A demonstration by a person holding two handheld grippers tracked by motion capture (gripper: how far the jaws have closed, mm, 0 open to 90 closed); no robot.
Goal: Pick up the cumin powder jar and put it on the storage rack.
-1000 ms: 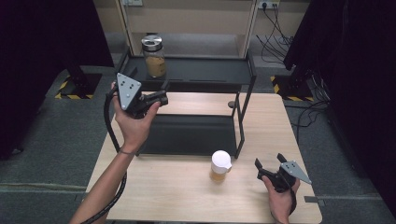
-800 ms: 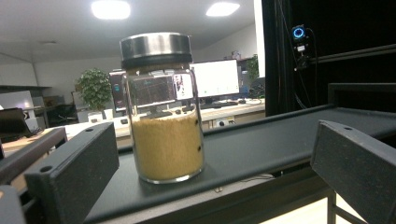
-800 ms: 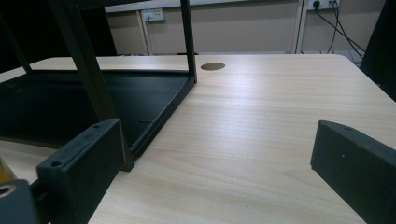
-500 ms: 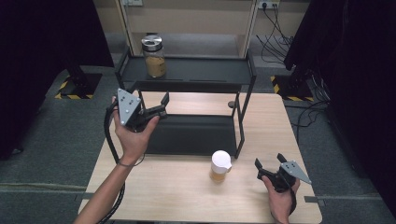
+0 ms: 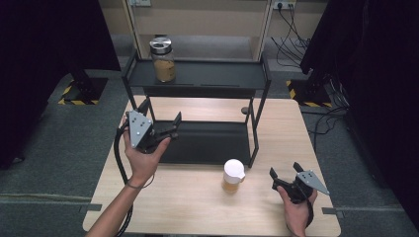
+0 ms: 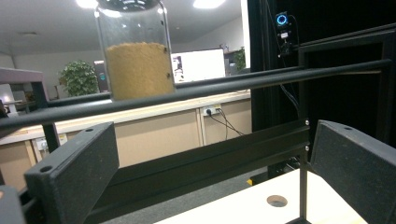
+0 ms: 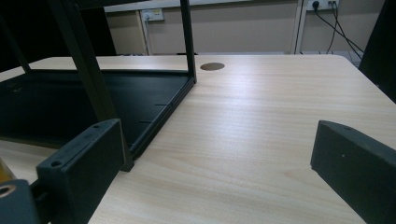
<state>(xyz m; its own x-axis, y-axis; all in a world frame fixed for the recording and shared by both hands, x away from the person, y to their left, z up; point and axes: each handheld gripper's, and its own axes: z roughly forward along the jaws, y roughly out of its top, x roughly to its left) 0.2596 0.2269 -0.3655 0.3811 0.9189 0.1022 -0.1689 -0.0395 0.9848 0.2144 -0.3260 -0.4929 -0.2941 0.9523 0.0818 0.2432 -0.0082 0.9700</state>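
A glass jar (image 5: 162, 59) with a metal lid and tan powder stands on the top shelf of a black two-level rack (image 5: 207, 74). In the left gripper view the same jar (image 6: 137, 51) rises behind the rack's rail. My left gripper (image 5: 160, 117) is open, held at the rack's left end above the lower tray (image 5: 212, 143), empty. A small jar (image 5: 233, 176) with a white lid and amber contents stands on the table in front of the rack. My right gripper (image 5: 285, 171) is open at the table's near right, empty, to the right of that small jar.
The wooden table (image 5: 197, 207) has a round cable hole (image 7: 212, 66) behind the rack. The rack's front right post (image 5: 256, 143) stands close to the small jar. Black curtains and cables surround the table; bare wood lies between the two hands.
My left gripper has come down and back toward the near left, from the top shelf's level to the rack's left end. The right gripper has stayed put.
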